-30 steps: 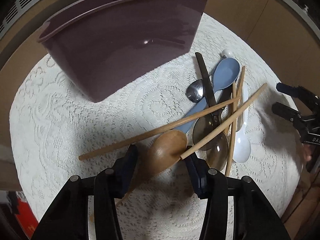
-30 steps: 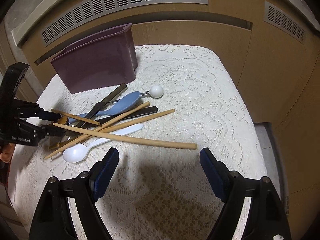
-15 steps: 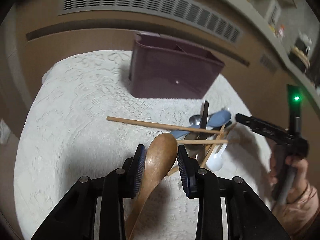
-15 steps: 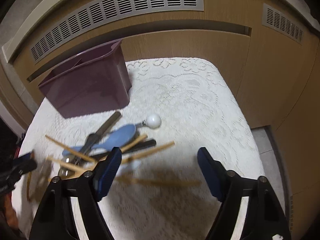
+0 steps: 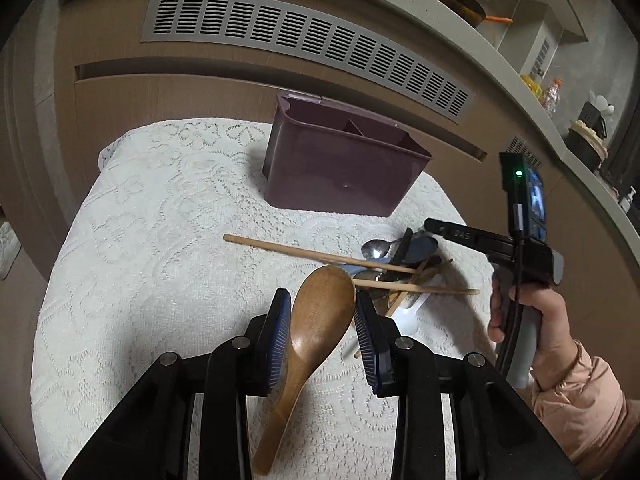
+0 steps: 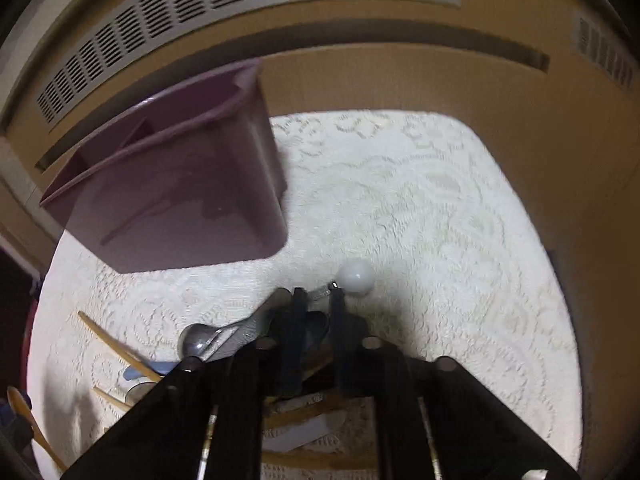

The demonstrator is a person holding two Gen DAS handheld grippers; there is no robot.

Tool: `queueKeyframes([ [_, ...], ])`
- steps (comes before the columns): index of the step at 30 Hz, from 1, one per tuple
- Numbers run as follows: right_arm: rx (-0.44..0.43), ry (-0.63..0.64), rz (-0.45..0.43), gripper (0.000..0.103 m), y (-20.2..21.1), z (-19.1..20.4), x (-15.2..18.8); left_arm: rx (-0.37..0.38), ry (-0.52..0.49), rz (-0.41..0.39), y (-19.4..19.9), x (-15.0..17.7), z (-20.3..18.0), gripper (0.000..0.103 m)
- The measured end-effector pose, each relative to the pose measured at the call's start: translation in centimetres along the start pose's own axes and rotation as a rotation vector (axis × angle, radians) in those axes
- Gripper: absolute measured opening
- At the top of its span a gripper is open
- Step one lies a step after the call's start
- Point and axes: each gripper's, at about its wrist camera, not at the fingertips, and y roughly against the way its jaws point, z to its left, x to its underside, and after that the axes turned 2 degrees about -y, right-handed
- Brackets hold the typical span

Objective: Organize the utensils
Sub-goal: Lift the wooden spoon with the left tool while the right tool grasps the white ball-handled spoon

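Note:
My left gripper [image 5: 322,312] is shut on a brown wooden spoon [image 5: 316,328] and holds it above the lace cloth, bowl forward. The purple divided holder [image 5: 344,168] stands at the back of the table. A pile of chopsticks [image 5: 320,254], a metal spoon [image 5: 376,248], a blue spoon and a white spoon lies right of it. In the right wrist view my right gripper [image 6: 318,300] is low over this pile, jaws narrowed around the blue spoon [image 6: 316,326], next to a white ball-ended utensil [image 6: 356,276]. The holder [image 6: 180,200] is at upper left. Whether the fingers grip is blurred.
The white lace cloth [image 5: 160,220] covers a small round-cornered table set against a brown cabinet with a vent grille [image 5: 304,40]. The table edge drops off on the right [image 6: 568,320]. A hand [image 5: 536,320] holds the right gripper.
My left gripper closed on the wooden spoon and lifted it off the pile. My right gripper moved forward and down onto the pile and its jaws narrowed.

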Motion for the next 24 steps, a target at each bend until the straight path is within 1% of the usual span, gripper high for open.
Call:
queueKeyframes([
  [3,-0.015,0.043,-0.074,0.008,2.7,-0.2,-0.1,0.003,-0.003,-0.019,0.7,-0.3,-0.2,0.034],
  [4,-0.026,0.047,-0.083,0.008,3.3,-0.4,-0.2,0.008,-0.003,-0.027,0.9,-0.4,-0.4,0.034],
  [6,-0.038,0.045,-0.077,0.008,4.3,-0.9,-0.3,0.015,-0.007,-0.037,1.3,-0.6,-0.5,0.034],
  [8,-0.06,0.021,-0.048,0.009,4.2,-1.8,-0.5,0.009,-0.018,-0.047,1.5,-0.8,-0.8,0.034],
  [11,-0.044,-0.018,-0.003,0.015,3.0,-2.7,-0.1,-0.006,-0.028,-0.052,1.5,-0.7,-0.9,0.034],
  [13,-0.049,-0.064,0.034,0.021,1.6,-2.9,0.4,-0.017,-0.033,-0.056,1.4,-0.7,-0.8,0.034],
  [15,-0.056,-0.131,0.061,0.034,0.3,-3.2,0.5,-0.032,-0.043,-0.061,1.4,-0.6,-0.6,0.034],
  [16,-0.051,-0.16,0.066,0.038,-0.2,-3.2,0.6,-0.038,-0.047,-0.064,1.4,-0.6,-0.5,0.034],
  [17,-0.04,-0.193,0.069,0.045,-0.8,-3.2,0.6,-0.042,-0.048,-0.066,1.4,-0.6,-0.3,0.034],
  [18,-0.027,-0.219,0.069,0.047,-1.3,-3.1,0.5,-0.042,-0.046,-0.069,1.5,-0.6,-0.1,0.034],
  [20,-0.01,-0.238,0.067,0.047,-2.1,-2.5,0.2,-0.039,-0.037,-0.068,1.3,-0.7,0.4,0.034],
  [21,0.013,-0.229,0.054,0.047,-2.4,-1.9,0.0,-0.038,-0.033,-0.064,1.1,-0.7,0.7,0.034],
  [24,0.106,-0.142,0.046,0.049,-3.3,0.2,-0.5,-0.044,-0.028,-0.027,0.2,-0.5,1.3,0.034],
])
